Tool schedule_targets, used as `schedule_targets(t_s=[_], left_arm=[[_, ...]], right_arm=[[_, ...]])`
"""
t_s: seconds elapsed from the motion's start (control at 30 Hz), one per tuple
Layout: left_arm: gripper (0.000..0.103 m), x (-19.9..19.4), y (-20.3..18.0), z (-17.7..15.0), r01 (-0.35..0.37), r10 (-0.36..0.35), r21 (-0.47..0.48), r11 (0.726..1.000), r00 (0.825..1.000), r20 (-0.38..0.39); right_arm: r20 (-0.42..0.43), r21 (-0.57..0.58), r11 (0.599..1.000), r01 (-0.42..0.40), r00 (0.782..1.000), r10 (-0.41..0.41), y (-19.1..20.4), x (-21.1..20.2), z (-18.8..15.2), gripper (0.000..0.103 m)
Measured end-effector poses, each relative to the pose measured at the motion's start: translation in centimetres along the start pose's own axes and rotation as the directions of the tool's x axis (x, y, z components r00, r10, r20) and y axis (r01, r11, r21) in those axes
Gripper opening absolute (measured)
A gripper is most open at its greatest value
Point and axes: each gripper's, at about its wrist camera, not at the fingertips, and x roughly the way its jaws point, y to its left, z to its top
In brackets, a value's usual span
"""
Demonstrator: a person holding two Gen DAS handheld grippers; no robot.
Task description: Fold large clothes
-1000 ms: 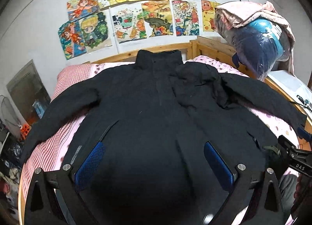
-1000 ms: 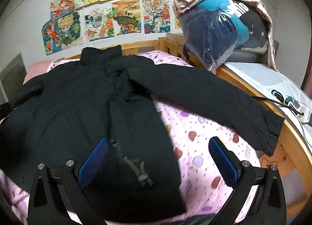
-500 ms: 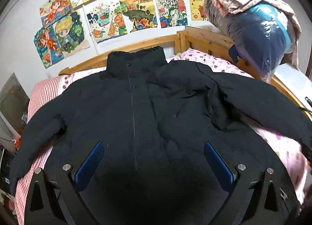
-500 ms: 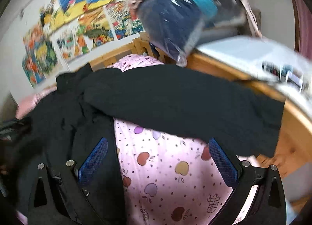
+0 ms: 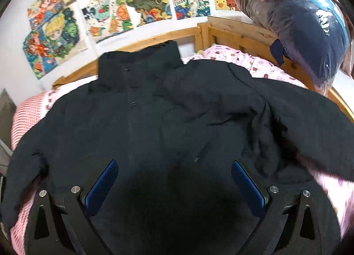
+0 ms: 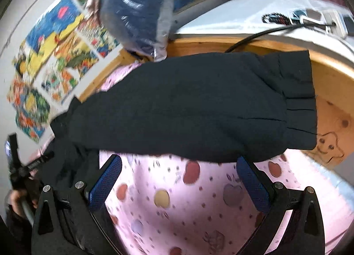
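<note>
Jacket [image 5: 168, 122] (black, padded) lies spread front-up on the bed [image 6: 199, 199], collar twd the headboard. Its right sleeve [image 6: 199, 104] stretches out so the cuff overhangs the wooden side rail [image 6: 331, 82]. Left gripper [image 5: 174, 182] hangs over the chest, right gripper [image 6: 179, 177] just short of the sleeve; both w/ jaws apart, nothing held. Risk: bulky sleeve could slip from a shallow pinch, or the cuff could snag the rail.

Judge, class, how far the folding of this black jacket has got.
Done: the black jacket lies spread flat on the bed. In hand: the open right gripper faces the outstretched sleeve; the open left gripper hovers above the body. Left: every fold.
</note>
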Motion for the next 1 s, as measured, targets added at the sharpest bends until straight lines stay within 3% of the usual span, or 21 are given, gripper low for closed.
schedule_targets(t_s=[0.2,0.3,0.4,0.43,0.5,0.6,0.63,0.67,0.77,1.0], left_arm=[[0.103,4.2,-2.3,3.0,0.172,-0.171,-0.046,0.984,0.985,0.022],[0.103,6.5,-3.3,3.5,0.201,-0.202,-0.059,0.978,0.979,0.0],[0.103,9.9,-3.8,3.1,0.186,-0.193,-0.087,0.979,0.977,-0.086],[0.103,11.1,-3.7,2.6,0.189,-0.201,-0.105,0.976,0.972,-0.124],[0.103,12.6,-3.3,1.7,0.212,-0.234,-0.145,0.966,0.96,-0.156],[0.103,13.2,-2.7,0.7,0.243,-0.271,-0.188,0.952,0.952,-0.14],[0.103,13.2,-2.7,0.5,0.246,-0.273,-0.19,0.951,0.953,-0.133],[0.103,13.2,-2.8,0.3,0.246,-0.272,-0.189,0.951,0.954,-0.129],[0.103,12.9,-2.9,0.1,0.246,-0.272,-0.19,0.951,0.954,-0.126],[0.103,11.0,-0.9,0.6,0.259,-0.31,-0.255,0.932,0.932,-0.187]], right_arm=[[0.099,0.21,0.975,-0.077,0.993,0.057,-0.4,1.8,0.3,0.102],[0.141,0.3,0.952,-0.064,0.99,0.022,-0.8,2.5,0.1,0.101],[0.151,0.354,0.935,-0.008,0.987,-0.048,-1.1,3.0,-0.1,0.082],[0.155,0.374,0.927,0.018,0.985,-0.082,-1.2,3.2,-0.1,0.069],[0.162,0.421,0.907,0.03,0.981,-0.107,-1.9,3.3,-0.2,0.056],[0.178,0.488,0.873,0.003,0.979,-0.103,-3.3,3.3,-0.2,0.04],[0.186,0.498,0.867,-0.006,0.978,-0.099,-3.4,3.3,-0.1,0.03],[0.195,0.502,0.865,-0.02,0.977,-0.09,-3.5,3.5,0.2,0.021],[0.227,0.479,0.877,-0.037,0.97,-0.083,-3.2,3.1,0.6,0.01],[0.332,0.251,0.968,0.015,0.938,-0.1,0.7,-0.2,3.5,0.007]])
